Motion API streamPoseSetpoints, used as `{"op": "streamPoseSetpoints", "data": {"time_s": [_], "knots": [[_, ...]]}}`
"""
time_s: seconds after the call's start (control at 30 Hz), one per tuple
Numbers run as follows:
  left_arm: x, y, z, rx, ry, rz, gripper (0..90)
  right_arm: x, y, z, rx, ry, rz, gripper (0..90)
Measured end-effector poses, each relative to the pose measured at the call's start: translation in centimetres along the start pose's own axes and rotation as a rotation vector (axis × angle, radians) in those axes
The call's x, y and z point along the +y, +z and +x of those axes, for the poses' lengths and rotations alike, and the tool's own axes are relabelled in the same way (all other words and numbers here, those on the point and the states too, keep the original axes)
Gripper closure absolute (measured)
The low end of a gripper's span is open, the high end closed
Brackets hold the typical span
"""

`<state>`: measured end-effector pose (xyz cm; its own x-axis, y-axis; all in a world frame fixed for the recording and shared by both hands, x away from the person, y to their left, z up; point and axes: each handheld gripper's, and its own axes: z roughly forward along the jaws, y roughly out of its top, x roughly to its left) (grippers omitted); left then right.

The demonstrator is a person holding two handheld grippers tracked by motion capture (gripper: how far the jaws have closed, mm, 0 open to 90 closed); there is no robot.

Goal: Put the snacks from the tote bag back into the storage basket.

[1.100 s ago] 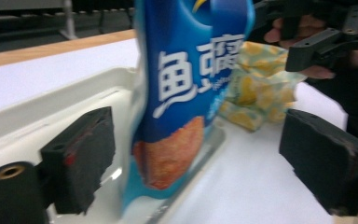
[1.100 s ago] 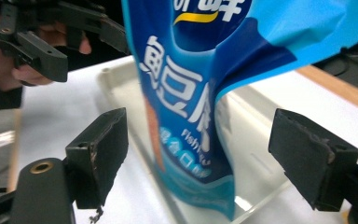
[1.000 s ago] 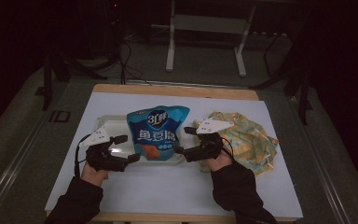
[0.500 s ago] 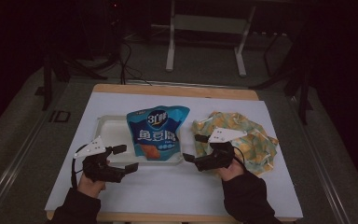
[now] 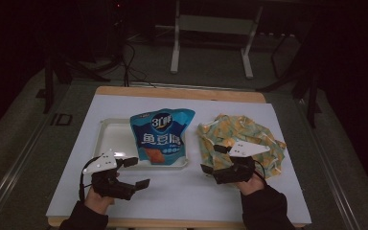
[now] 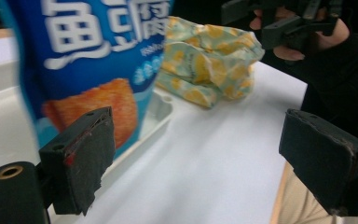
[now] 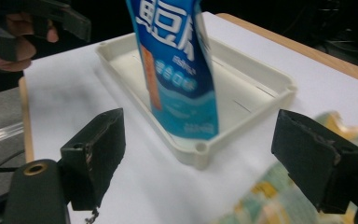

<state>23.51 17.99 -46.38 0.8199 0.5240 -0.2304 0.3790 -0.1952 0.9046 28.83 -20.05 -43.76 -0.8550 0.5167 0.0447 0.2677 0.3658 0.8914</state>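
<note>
Both hand-held grippers, left and right, hung spread and empty beside the blue snack bag standing in the white tray; seemingly between steps, any next grasp needed re-approach.

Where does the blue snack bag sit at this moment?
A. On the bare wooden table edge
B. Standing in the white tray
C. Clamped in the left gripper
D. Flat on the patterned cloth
B: the blue snack bag stands in the white tray, and both grippers are open and apart from it.
</note>
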Motion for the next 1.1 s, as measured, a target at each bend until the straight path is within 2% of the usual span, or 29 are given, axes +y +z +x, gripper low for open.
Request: {"op": "streamPoseSetpoints", "data": {"time_s": [0.1,0.23,0.33,0.37,0.57,0.8,0.97,1.1], "knots": [[-0.2,0.8,-0.2,-0.021,-0.005,0.006,11.4,-1.2,-1.1,-0.4,-0.039,0.006,-0.009,15.7],[-0.5,1.9,-0.5,-0.051,-0.002,0.018,11.4,-2.3,-2.2,-0.6,-0.056,0.022,-0.025,15.5],[-0.6,2.5,-0.7,-0.055,0.004,0.027,11.4,-2.8,-2.8,-0.7,-0.07,0.023,-0.026,15.5],[-0.7,3.0,-0.9,-0.072,0.006,0.028,11.4,-3.2,-3.5,-0.9,-0.083,0.03,-0.026,15.5],[-0.8,4.5,-1.4,-0.102,0.017,0.038,11.4,-4.4,-5.1,-1.1,-0.131,0.035,-0.034,15.6],[-0.8,5.5,-1.8,-0.108,0.02,0.018,11.4,-5.8,-6.5,-1.3,-0.162,0.043,-0.027,15.5],[-0.9,6.3,-2.1,-0.108,0.033,0.025,11.4,-6.8,-7.1,-1.3,-0.175,0.058,-0.025,15.3],[-1.1,6.6,-2.5,-0.065,0.079,0.049,11.4,-7.5,-7.7,-1.1,-0.183,0.048,-0.035,15.3]]}}
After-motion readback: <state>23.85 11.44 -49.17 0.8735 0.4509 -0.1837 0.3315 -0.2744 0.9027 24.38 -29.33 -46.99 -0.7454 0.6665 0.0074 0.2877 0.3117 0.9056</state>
